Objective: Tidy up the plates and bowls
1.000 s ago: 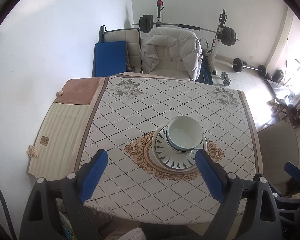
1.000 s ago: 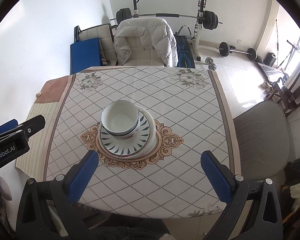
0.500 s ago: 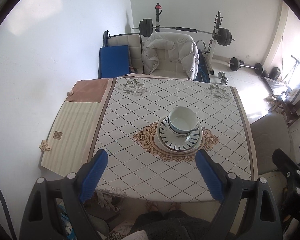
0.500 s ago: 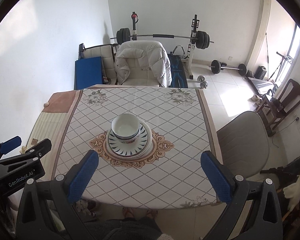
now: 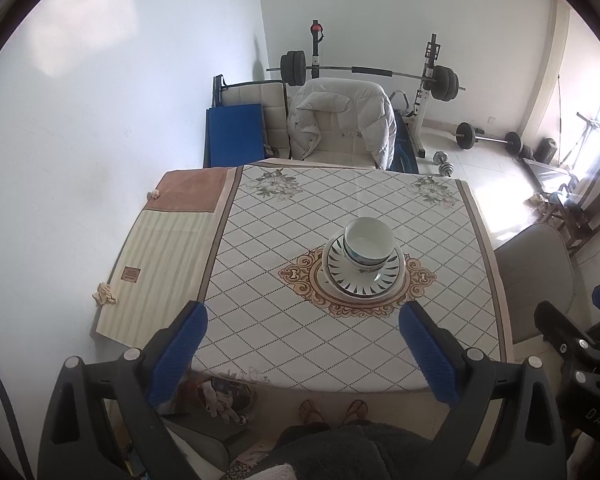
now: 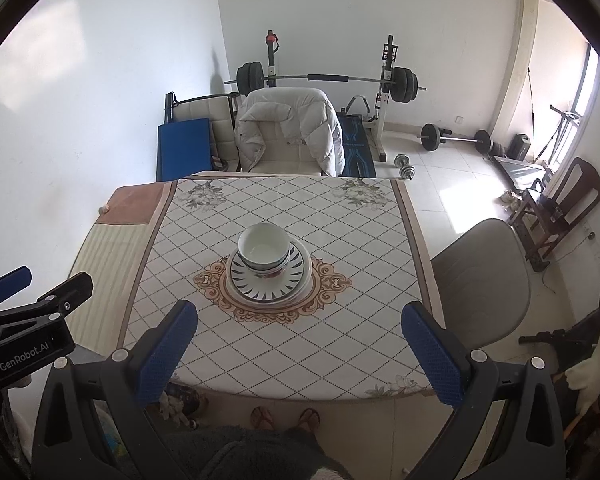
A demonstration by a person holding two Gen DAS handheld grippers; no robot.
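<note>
1. Bowls [image 5: 369, 242]: nested one inside another, the top one white inside and empty. I count at least two rims in the right wrist view [image 6: 265, 249], though the exact number I cannot tell. They sit upright, a little toward the far-left part of the plate beneath.

2. Plates [image 5: 364, 280]: a stack, the top one with dark radial marks round its rim and a plainer rim showing below it. It carries the bowls and nothing else. The stack rests on the medallion at the middle of the table [image 5: 284, 320], covered in a diamond-pattern cloth.

3. Deciding relation: the stack lies ahead of and below both sets of fingers, well apart from each. It is round, so it has no long axis to align with.

4. Left gripper [image 5: 302, 354]: released, jaws spread wide, holding nothing. The stack sits right of its centre line.

5. Right gripper [image 6: 299, 352]: likewise released and empty. The stack sits slightly left of its centre line, so I judge neither hand clearly nearer.

6. Judgement: with everything gathered in one pile, I take the organizing to be essentially done.

7. Surroundings: chair with a white jacket [image 5: 342, 124] beyond the table, barbell rack [image 5: 370, 72] behind it.
</note>
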